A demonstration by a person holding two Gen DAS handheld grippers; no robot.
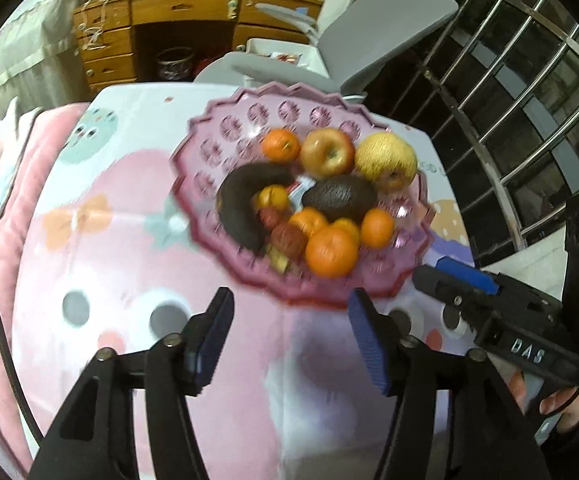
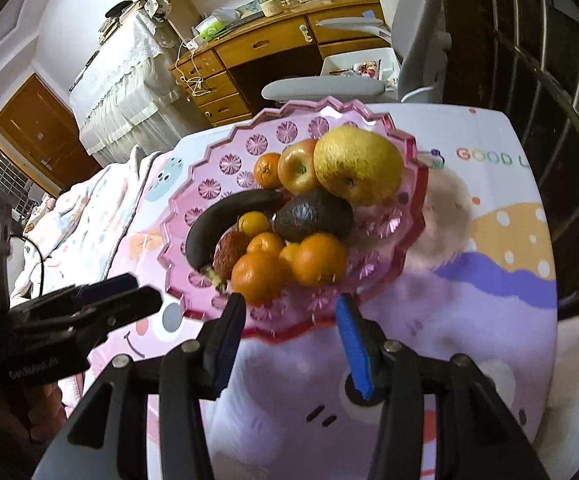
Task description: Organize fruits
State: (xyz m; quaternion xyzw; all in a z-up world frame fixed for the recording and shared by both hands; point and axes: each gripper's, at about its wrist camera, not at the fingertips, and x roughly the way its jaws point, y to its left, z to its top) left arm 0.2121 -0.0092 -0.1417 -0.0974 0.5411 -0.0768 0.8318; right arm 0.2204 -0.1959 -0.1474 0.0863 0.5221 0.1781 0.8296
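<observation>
A pink scalloped plate [image 1: 209,148] [image 2: 193,200] sits on the cartoon-print tablecloth. It holds a blackened banana [image 1: 241,200] [image 2: 225,220], an avocado [image 1: 339,196] [image 2: 313,216], a red-yellow apple [image 1: 326,152] [image 2: 297,166], a yellow pear [image 1: 385,158] [image 2: 357,164], several oranges [image 1: 331,252] [image 2: 319,258] and a small red fruit [image 2: 229,250]. My left gripper [image 1: 291,300] [image 2: 145,290] hovers open and empty just short of the plate's near rim. My right gripper [image 2: 289,304] [image 1: 435,270] is open and empty too, its fingertips over the near rim by the front oranges.
A wooden desk [image 1: 169,20] and a grey chair [image 1: 369,36] stand behind the table. A metal railing [image 1: 529,100] runs along the right. Pink bedding [image 1: 9,200] lies to the left. The tablecloth [image 2: 489,240] shows bare to the right of the plate.
</observation>
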